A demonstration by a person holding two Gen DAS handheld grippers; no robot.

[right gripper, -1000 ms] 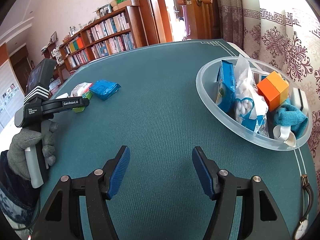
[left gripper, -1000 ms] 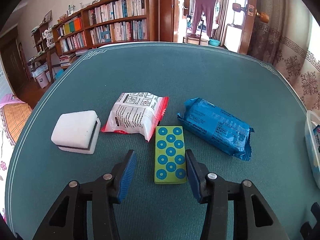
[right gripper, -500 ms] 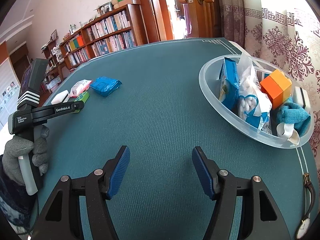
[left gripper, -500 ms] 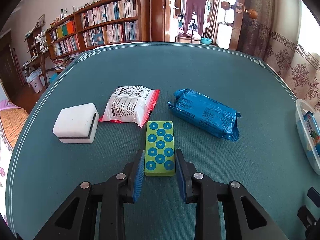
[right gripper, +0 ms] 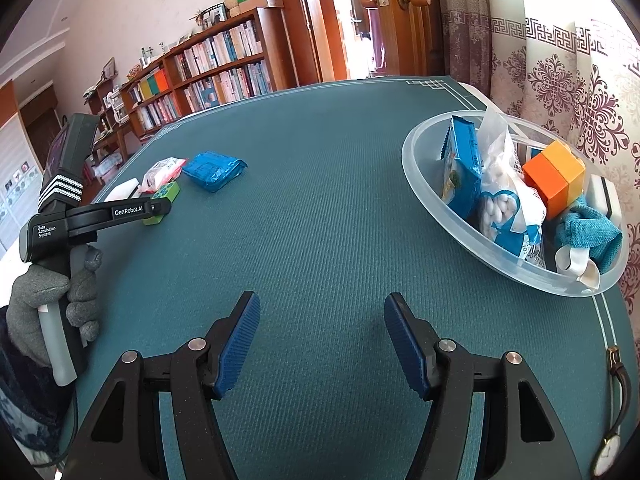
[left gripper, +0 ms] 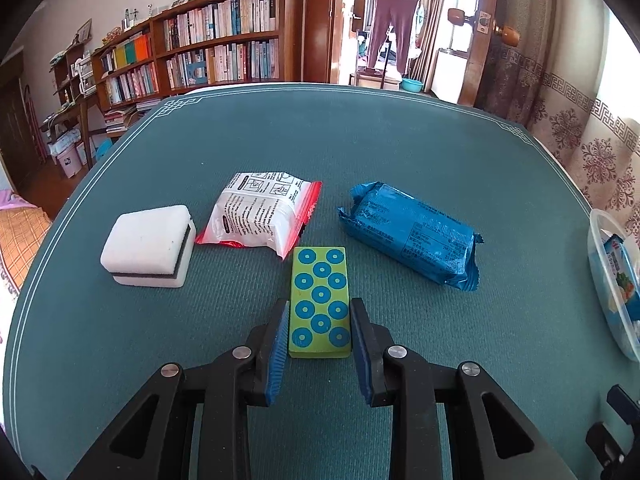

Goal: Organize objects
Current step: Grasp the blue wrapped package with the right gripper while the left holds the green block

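Observation:
A green block with blue dots (left gripper: pixel 320 300) lies on the green table mat, and my left gripper (left gripper: pixel 319 320) is shut on its near half, blue pads against both long sides. Beyond it lie a white sponge (left gripper: pixel 148 246), a white and red packet (left gripper: pixel 260 212) and a blue packet (left gripper: pixel 412 232). In the right wrist view the left gripper (right gripper: pixel 158 208) holds the green block (right gripper: pixel 166 196) at far left. My right gripper (right gripper: pixel 322 332) hangs open over bare mat. A clear plastic bowl (right gripper: pixel 440 200) at the right holds several items, among them an orange cube (right gripper: pixel 554 178).
A gloved hand (right gripper: pixel 52 300) grips the left tool's handle. A wristwatch (right gripper: pixel 610 420) lies at the mat's near right corner. Bookshelves (left gripper: pixel 208 56), a door and patterned curtains (right gripper: pixel 560 72) stand beyond the table. The bowl's rim (left gripper: pixel 596 264) shows at the left view's right edge.
The left gripper's jaws have drawn together from wide apart onto the sides of the green block. The right gripper has kept still and open.

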